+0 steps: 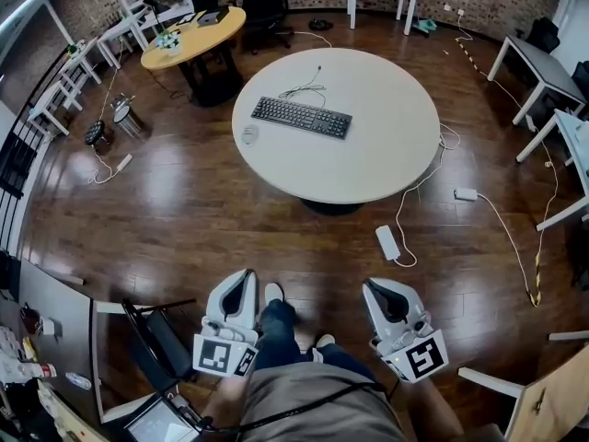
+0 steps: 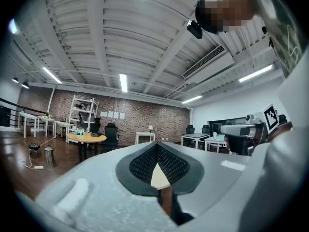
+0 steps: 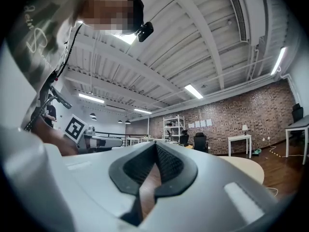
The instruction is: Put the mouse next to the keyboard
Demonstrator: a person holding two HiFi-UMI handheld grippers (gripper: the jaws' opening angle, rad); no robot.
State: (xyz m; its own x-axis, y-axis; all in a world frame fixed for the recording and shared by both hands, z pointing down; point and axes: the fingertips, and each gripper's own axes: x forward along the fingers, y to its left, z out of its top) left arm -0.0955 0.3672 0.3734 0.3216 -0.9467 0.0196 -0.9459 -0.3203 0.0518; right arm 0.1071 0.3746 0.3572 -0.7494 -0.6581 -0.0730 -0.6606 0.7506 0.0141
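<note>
A round white desk [image 1: 368, 159] stands on the dark wood floor [image 1: 184, 210]. A black keyboard [image 1: 301, 117] lies on the desk. A small pale mouse [image 1: 249, 134] lies by the desk's left edge, near the keyboard but not touching it. A thin wire [image 1: 308, 90] curls behind the keyboard.

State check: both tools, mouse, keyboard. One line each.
left tool: shut, empty, short of the table.
right tool: shut, empty, short of the table.
mouse: on the table near its left edge, apart from the keyboard, untouched.
keyboard: flat on the table, cable looped behind it.
</note>
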